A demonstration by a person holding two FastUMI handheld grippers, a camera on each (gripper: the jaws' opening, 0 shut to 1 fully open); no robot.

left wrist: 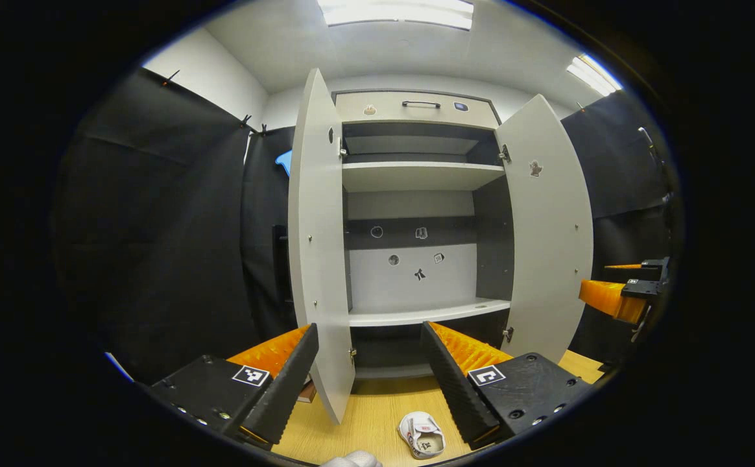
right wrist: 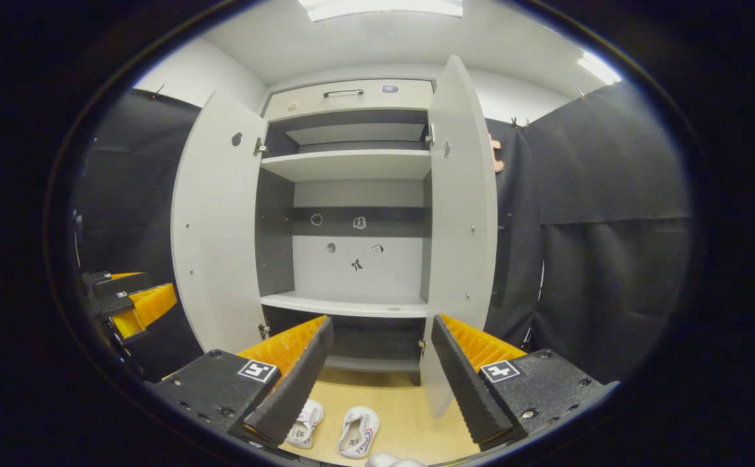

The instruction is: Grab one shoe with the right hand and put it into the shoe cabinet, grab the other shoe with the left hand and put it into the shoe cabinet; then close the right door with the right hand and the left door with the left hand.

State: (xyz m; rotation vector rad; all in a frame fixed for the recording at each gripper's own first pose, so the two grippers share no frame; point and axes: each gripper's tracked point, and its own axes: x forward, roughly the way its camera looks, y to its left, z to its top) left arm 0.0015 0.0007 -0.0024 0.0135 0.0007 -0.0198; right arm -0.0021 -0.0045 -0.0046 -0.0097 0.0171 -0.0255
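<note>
Your left claw (left wrist: pixel 371 373) is open and holds nothing. Your right claw (right wrist: pixel 377 370) is open and empty too. Both shoes lie on the wooden floor (right wrist: pixel 403 408) in front of the open shoe cabinet (right wrist: pixel 351 162). The right shoe (right wrist: pixel 358 431) sits just below your right claw, toe toward the cabinet. Reach down for it first.

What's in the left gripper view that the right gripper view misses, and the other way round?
Left gripper view: one white shoe below the open left gripper, with the right gripper off to the side.
Right gripper view: two white shoes side by side, with the left gripper off to the side.
Shared: the shoe cabinet, both doors open, shelves bare, on a wooden floor.
</note>
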